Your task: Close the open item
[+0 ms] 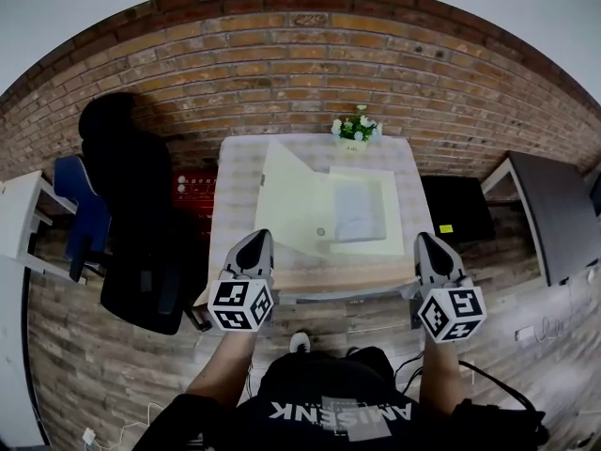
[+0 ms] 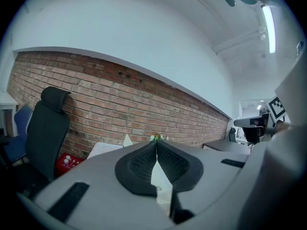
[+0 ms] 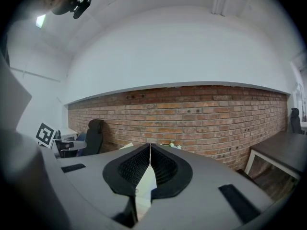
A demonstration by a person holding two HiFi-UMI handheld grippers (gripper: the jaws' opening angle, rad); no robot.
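Head view first: the box (image 1: pixel 324 238) sits open on the table (image 1: pixel 237 195), dead ahead of me at twelve o'clock. Its lid (image 1: pixel 282 186) stands up along the nine o'clock side. Something pale lies inside toward three o'clock; I can't tell what it is. Flowers (image 1: pixel 357 128) stand at the table's far edge, at twelve o'clock beyond the box.

Left gripper (image 1: pixel 255 240) is at the box's seven o'clock, by the table's near edge. In the left gripper view I've got the left gripper (image 2: pixel 156 145) with its pads pressed together at the tips and nothing between them. The box's pale surface shows below through the gap behind the tips, and the lid's corner (image 2: pixel 127 140) pokes up at eleven o'clock.

Right gripper (image 1: pixel 428 242) is at the box's five o'clock, also at the near edge. The right gripper view gives me the same story: right gripper (image 3: pixel 150 147) fully closed and empty-handed.

Around me there's a black chair (image 1: pixel 131 214) at nine o'clock with a red crate (image 1: pixel 195 194) between it and the table. A grey desk (image 1: pixel 554 209) is over at three o'clock, and the brick wall (image 1: pixel 300 54) runs across the back.
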